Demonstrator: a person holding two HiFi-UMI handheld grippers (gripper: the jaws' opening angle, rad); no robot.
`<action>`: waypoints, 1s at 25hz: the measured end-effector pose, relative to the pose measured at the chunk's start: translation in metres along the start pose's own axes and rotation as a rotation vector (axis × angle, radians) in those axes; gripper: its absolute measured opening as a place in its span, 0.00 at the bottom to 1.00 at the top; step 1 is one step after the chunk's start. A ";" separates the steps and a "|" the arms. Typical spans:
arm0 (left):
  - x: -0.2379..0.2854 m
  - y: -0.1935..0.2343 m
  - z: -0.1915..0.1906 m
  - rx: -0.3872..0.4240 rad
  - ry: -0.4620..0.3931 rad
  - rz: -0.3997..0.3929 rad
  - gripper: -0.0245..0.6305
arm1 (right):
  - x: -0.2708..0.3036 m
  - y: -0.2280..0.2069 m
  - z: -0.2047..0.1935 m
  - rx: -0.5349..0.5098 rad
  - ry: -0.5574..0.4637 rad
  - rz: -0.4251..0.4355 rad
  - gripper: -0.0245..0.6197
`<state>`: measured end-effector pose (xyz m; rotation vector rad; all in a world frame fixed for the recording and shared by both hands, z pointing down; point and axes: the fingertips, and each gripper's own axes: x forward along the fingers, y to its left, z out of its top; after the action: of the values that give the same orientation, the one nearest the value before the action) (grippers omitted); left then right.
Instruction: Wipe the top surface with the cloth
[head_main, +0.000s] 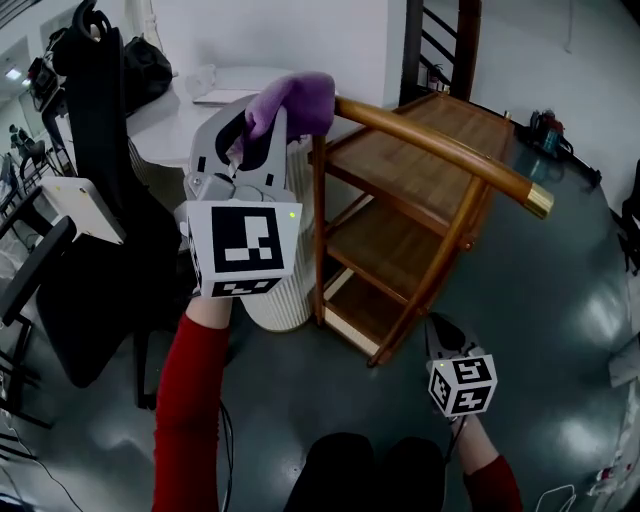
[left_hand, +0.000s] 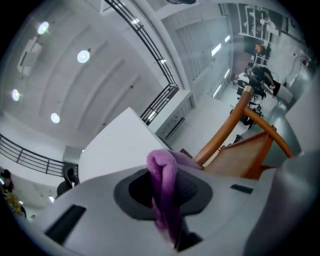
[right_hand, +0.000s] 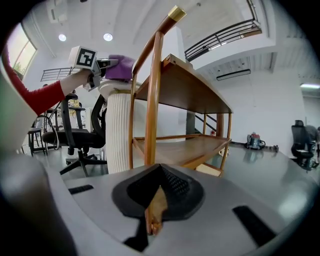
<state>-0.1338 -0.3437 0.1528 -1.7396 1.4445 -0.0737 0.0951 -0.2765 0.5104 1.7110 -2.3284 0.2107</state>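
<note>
A purple cloth is pinched in my left gripper, which is shut on it and held high beside the near left corner of the wooden shelf cart. The cart's top surface lies to the right of the cloth, under a curved handle rail with a brass cap. In the left gripper view the cloth hangs folded between the jaws. My right gripper is low, shut on the cart's slanted front leg. In the right gripper view wood fills the slit of the right gripper, and the cloth shows up left.
A white ribbed column stands against the cart's left side under a white table. A black office chair is further left. A small red machine sits on the dark glossy floor at the far right.
</note>
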 end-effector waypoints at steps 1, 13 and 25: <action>-0.003 -0.009 -0.007 0.028 0.000 0.012 0.13 | -0.002 -0.002 -0.001 0.001 0.003 -0.004 0.06; -0.056 -0.169 -0.158 -0.040 0.240 -0.264 0.13 | -0.021 -0.018 -0.026 0.003 0.034 -0.054 0.06; -0.181 -0.338 -0.360 -0.204 0.734 -0.504 0.13 | -0.025 -0.010 -0.077 0.021 0.104 -0.048 0.06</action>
<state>-0.1222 -0.4045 0.6755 -2.3528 1.4851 -0.9450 0.1203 -0.2370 0.5770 1.7213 -2.2161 0.3084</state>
